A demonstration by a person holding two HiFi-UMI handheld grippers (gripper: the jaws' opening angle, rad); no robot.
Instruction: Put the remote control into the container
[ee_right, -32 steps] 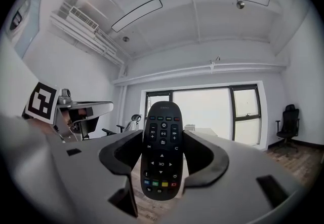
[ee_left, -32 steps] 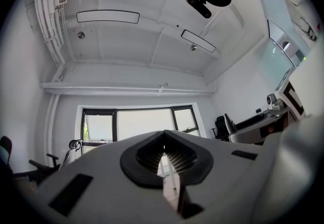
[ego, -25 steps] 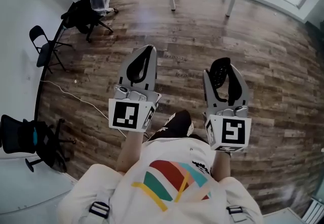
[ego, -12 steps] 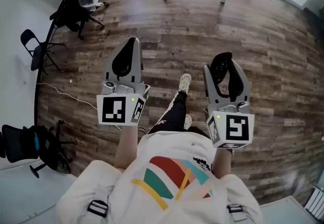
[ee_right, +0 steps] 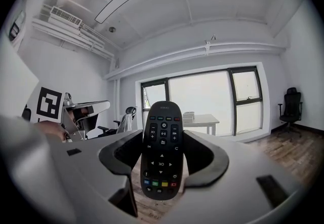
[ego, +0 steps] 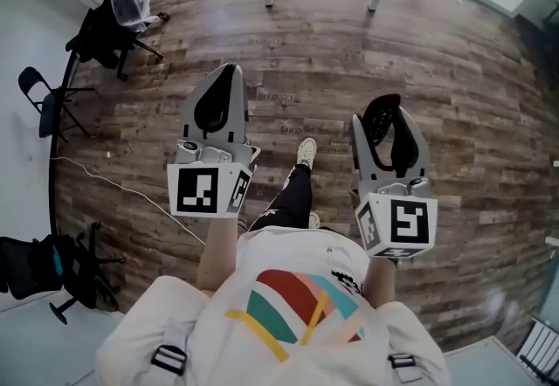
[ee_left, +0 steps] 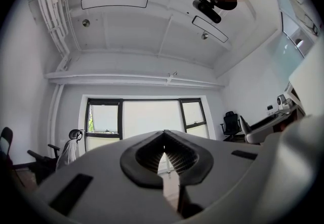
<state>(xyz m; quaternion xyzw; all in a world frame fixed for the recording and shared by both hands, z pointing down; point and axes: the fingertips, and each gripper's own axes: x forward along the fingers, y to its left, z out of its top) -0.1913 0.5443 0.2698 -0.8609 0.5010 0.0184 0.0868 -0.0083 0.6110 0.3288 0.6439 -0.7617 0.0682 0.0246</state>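
Now right gripper [ee_right: 163, 136] pinching remote control [ee_right: 162, 153]; left gripper [ee_left: 164, 134] pressed together, seemingly empty.

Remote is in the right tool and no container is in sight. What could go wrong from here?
1. The right tool is shut on the remote control around its middle, top end standing free; a jolt could tilt it out onto the wooden floor.
2. No view shows the container, so the carry may be long; the left tool is shut and empty, giving no support.
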